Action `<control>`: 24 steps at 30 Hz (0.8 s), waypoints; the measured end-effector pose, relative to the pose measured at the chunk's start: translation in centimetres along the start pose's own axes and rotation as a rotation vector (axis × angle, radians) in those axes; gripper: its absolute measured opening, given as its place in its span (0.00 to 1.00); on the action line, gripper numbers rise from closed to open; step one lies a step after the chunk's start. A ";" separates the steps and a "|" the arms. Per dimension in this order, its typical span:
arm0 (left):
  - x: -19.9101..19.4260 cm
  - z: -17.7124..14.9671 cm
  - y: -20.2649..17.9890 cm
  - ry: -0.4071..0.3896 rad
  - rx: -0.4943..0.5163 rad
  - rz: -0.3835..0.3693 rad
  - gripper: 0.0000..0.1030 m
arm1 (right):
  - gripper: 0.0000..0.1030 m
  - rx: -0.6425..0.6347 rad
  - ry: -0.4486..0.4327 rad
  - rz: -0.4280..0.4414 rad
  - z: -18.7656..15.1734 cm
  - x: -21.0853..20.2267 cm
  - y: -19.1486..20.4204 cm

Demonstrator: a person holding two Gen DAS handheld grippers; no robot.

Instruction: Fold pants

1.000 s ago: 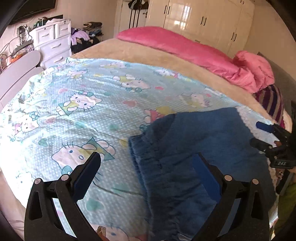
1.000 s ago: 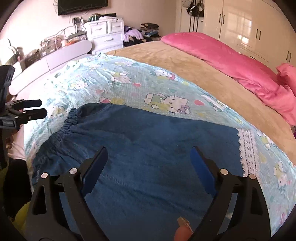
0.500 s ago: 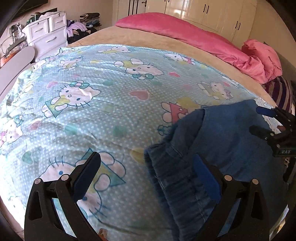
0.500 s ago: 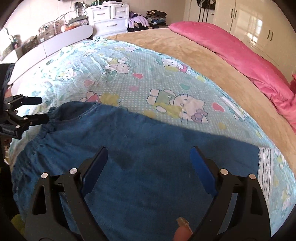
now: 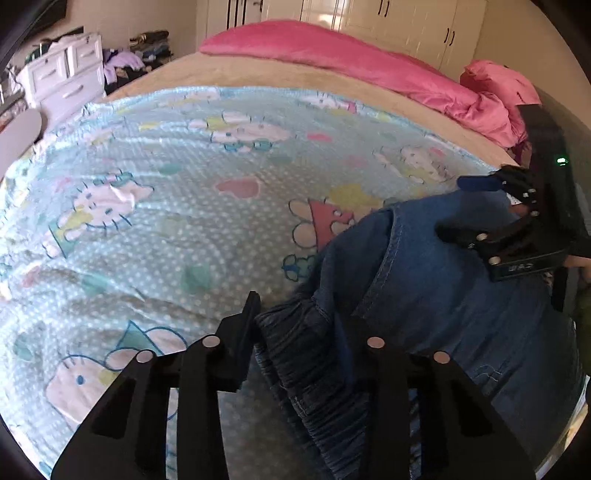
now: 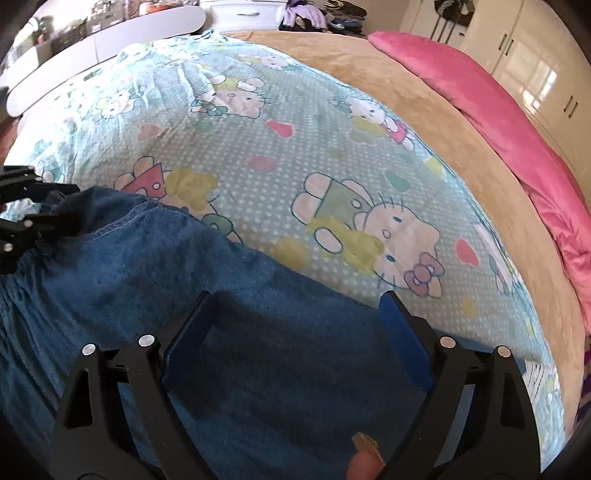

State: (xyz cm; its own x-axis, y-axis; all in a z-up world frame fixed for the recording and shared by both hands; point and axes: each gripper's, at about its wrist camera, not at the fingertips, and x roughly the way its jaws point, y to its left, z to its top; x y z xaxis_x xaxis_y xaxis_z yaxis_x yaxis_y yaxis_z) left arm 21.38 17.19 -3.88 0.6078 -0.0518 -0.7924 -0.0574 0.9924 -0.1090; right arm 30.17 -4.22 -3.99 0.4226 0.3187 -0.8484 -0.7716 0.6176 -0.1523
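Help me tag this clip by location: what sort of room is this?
A home bedroom, very likely. The blue pants lie on a bed spread with a cartoon-cat blanket, a pink pillow lies at the far end, and a white chest of drawers and wardrobe doors line the walls.

Bright daylight, glare on wardrobe doors (image 5: pixel 369 14), fisheye-warped edges.

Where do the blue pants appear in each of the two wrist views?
Left wrist view: the blue pants fill the lower right, waistband between the left tongs.
Right wrist view: the blue pants fill the lower left.
Shared landmark: pink blanket.
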 end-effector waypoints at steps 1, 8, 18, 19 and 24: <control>-0.6 0.0 -0.1 -0.017 -0.004 -0.012 0.33 | 0.81 -0.006 0.000 0.002 0.1 0.0 0.1; -4.4 -0.5 -1.3 -0.114 0.024 -0.057 0.31 | 0.75 -0.109 0.009 -0.009 1.0 -0.1 1.4; -6.1 -1.6 -1.6 -0.133 0.023 -0.073 0.29 | 0.06 -0.189 0.004 0.041 0.5 -1.7 4.8; -6.1 -1.6 -1.3 -0.131 0.013 -0.079 0.29 | 0.06 -0.166 -0.009 0.039 0.3 -2.3 4.7; -6.8 -2.1 -0.8 -0.127 -0.010 -0.101 0.29 | 0.05 -0.084 -0.090 0.035 -1.5 -6.9 4.6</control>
State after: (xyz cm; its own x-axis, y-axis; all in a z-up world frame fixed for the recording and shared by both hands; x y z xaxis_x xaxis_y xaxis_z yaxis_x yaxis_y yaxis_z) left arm 15.65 16.53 0.29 0.7064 -0.1356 -0.6947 0.0015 0.9818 -0.1902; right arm 23.02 -4.66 0.43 0.4328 0.4045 -0.8056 -0.8222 0.5435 -0.1689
